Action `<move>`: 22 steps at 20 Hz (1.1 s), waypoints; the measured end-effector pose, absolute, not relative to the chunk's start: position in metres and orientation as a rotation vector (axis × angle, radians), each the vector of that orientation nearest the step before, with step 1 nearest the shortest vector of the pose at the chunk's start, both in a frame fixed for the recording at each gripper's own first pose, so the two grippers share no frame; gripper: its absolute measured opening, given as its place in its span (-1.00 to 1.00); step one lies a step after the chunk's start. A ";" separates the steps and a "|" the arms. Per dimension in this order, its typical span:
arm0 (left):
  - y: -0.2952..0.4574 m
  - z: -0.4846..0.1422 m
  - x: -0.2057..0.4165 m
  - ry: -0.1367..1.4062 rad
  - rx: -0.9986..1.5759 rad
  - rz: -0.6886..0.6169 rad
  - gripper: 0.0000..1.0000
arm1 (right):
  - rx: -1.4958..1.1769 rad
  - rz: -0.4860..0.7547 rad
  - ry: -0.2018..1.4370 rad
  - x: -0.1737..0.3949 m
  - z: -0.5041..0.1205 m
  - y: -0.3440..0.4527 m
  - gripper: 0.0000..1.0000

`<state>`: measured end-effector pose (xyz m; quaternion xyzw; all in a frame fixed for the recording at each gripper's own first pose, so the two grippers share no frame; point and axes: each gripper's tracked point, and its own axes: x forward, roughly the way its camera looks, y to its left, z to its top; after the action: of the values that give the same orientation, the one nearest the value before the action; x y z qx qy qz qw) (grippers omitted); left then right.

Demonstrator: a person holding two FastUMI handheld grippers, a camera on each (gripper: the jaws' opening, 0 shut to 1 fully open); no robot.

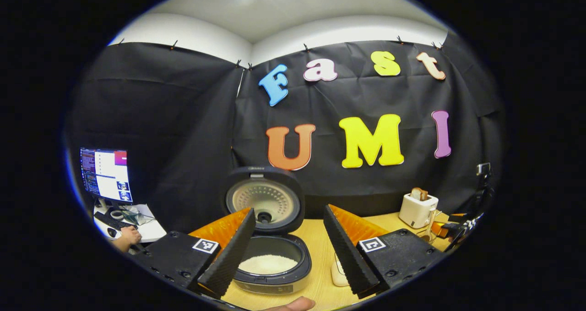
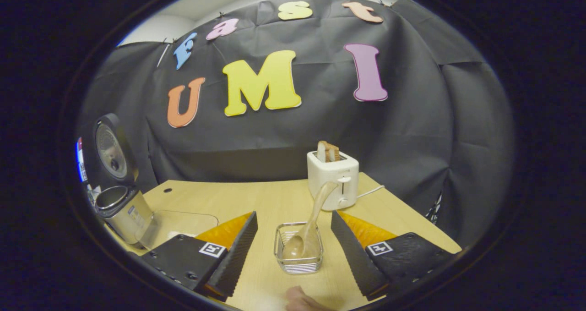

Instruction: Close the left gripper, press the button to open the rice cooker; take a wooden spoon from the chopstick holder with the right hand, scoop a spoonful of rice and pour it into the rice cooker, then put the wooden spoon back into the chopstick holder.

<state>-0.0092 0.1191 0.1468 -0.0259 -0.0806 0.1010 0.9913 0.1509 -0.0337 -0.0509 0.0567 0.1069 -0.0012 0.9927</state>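
In the left gripper view, the left tongs point(image 1: 289, 247) stood spread wide, their two ribbed black fingers point(image 1: 231, 251) parted with nothing between them. Straight ahead at twelve o'clock sat the rice cooker point(image 1: 270, 260) on the wooden counter point(image 1: 320, 237), its lid point(image 1: 264, 200) thrown fully open and upright, showing the perforated inner plate. White rice point(image 1: 268, 264) lay in the inner pot. The left finger overlapped the pot's near rim in the picture; whether it touched could not be told. At two o'clock, well apart from the cooker, stood a white toaster point(image 1: 417, 209) with a slice of bread point(image 1: 419, 193) poking out. At nine o'clock a lit monitor point(image 1: 106, 174) stood on a side desk, with a person's hand point(image 1: 128, 237) resting below it.

In the right gripper view, the right tongs point(image 2: 295, 251) were likewise spread, gripping nothing. Between the fingers at twelve o'clock, close in, stood the chopstick holder point(image 2: 298, 249), a small wire-and-glass basket on the counter point(image 2: 256, 201). The wooden spoon point(image 2: 307, 228) rested in it, bowl down, handle leaning up toward one o'clock in front of the toaster point(image 2: 333, 178). The open rice cooker point(image 2: 120, 201) sat far off at ten o'clock, with a clear container point(image 2: 183, 224) just beside it.
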 end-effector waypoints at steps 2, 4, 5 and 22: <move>0.133 0.177 -0.014 -0.220 -0.030 0.228 0.90 | 0.108 0.003 0.199 0.132 -0.053 -0.027 0.92; 0.143 0.197 -0.014 -0.249 -0.035 0.241 0.90 | 0.109 0.023 0.184 0.114 -0.051 -0.021 0.92; 0.143 0.204 -0.011 -0.252 -0.051 0.234 0.90 | 0.104 0.034 0.177 0.107 -0.050 -0.018 0.92; 0.226 0.225 0.184 -0.329 0.065 0.239 0.96 | 0.133 0.118 0.005 0.060 -0.024 0.009 0.91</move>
<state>0.1835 0.2264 0.2252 0.0322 -0.1633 0.1186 0.9789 0.0602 0.0093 -0.0241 0.0666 0.0025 0.0590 0.9960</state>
